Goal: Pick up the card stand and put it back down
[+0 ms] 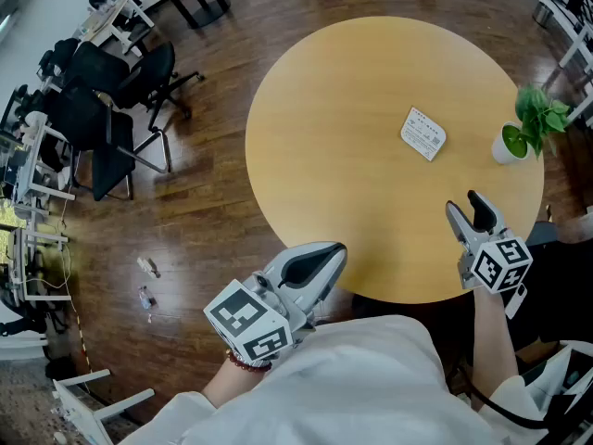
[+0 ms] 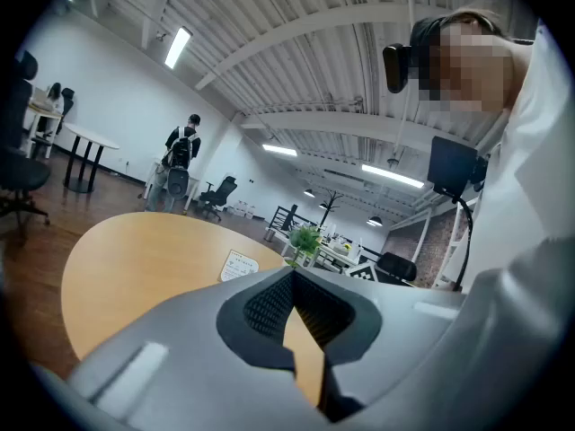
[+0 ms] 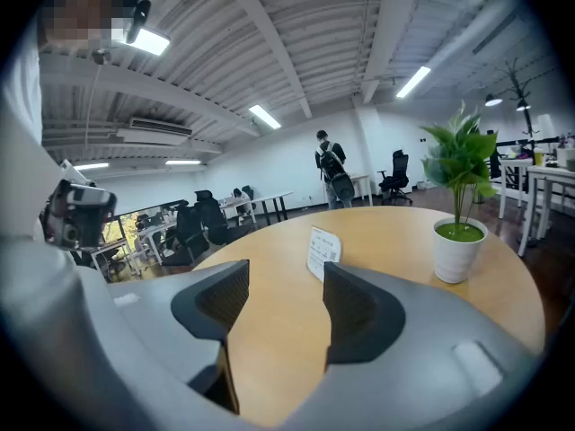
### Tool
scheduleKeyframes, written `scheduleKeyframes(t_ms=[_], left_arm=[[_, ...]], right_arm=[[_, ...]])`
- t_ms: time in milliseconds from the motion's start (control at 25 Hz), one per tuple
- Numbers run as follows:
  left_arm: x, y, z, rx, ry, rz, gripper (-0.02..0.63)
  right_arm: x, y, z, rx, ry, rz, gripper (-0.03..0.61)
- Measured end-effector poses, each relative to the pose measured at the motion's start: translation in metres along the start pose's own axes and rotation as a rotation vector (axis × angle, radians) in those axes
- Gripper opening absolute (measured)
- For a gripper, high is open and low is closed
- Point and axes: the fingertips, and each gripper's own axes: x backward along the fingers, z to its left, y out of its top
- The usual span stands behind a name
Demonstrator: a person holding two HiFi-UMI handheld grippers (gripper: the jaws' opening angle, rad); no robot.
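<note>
The white card stand (image 1: pixel 423 133) stands upright on the round wooden table (image 1: pixel 343 137), right of its middle. My right gripper (image 1: pixel 463 204) hovers over the near right rim, open and with nothing between its fingers. In the right gripper view the card stand (image 3: pixel 323 251) shows beyond the open jaws of that gripper (image 3: pixel 286 278), well apart from them. My left gripper (image 1: pixel 334 254) is at the table's near edge, its jaws shut with the tips touching and nothing held. The card stand (image 2: pixel 238 265) lies far ahead of the left gripper (image 2: pixel 293 274).
A small potted plant (image 1: pixel 519 133) in a white pot stands near the table's right edge, right of the card stand. Office chairs (image 1: pixel 120 100) and desks crowd the floor at the left. A person with a backpack (image 3: pixel 334 176) stands in the far background.
</note>
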Motion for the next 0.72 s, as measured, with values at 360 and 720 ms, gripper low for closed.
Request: scheduleKeyframes(t_ms=[360,720], left_arm=[[-0.058,0.023,0.046,0.039,0.104,-0.007,0.0],[-0.051,0.003,0.088,0.1,0.223,0.001,0.0]], right_arm=[[-0.13,0.017,-0.097,-0.101,0.051,0.06,0.235],[-0.2,0.002,-0.104,-0.041,0.113,0.11,0.041]])
